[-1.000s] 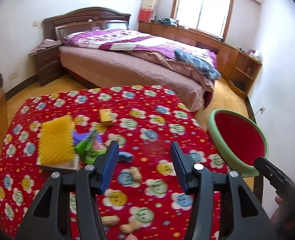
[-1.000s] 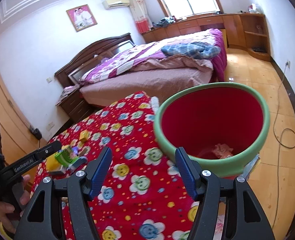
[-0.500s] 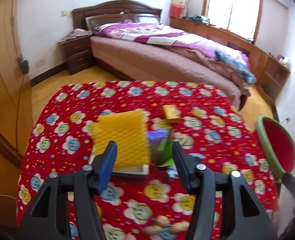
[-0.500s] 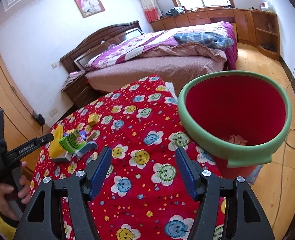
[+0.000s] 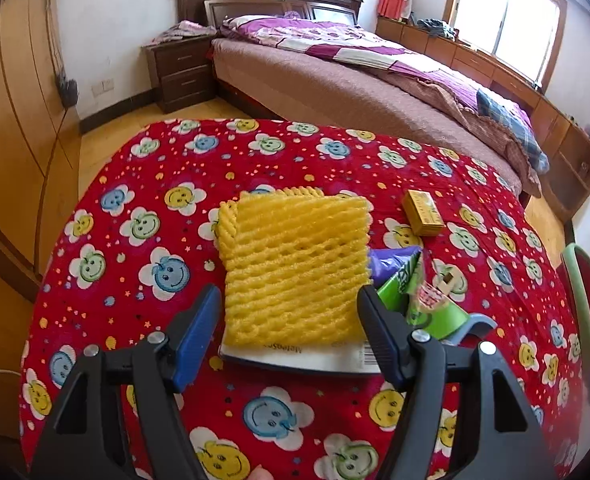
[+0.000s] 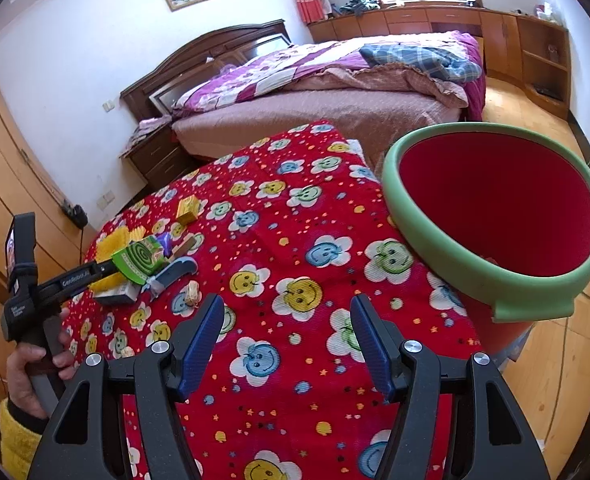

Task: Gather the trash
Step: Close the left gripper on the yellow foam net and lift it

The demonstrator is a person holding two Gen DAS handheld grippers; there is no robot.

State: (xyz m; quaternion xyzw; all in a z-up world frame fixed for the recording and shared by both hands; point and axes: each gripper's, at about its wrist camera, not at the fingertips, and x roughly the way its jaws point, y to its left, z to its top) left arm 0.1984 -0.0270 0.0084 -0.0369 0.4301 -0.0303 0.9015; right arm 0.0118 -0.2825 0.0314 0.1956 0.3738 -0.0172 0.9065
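Lining up on the yellow foam net

At lower centre of the left wrist view, my left gripper [image 5: 287, 332] is opening, its jaws straddling the near edge of the yellow foam net [image 5: 295, 264] without pressing it; the net lies on a flat white packet [image 5: 303, 354] on the table [image 5: 143, 184]. I judge it light, soft and springy, best pinched at that edge. Further right, my right gripper [image 6: 287, 340] hangs released and empty, beside the green-rimmed bin [image 6: 495, 216].

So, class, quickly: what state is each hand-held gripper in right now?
Left hand-held gripper: jaws opening, astride the yellow foam net, not gripping it.
Right hand-held gripper: open, holding nothing.
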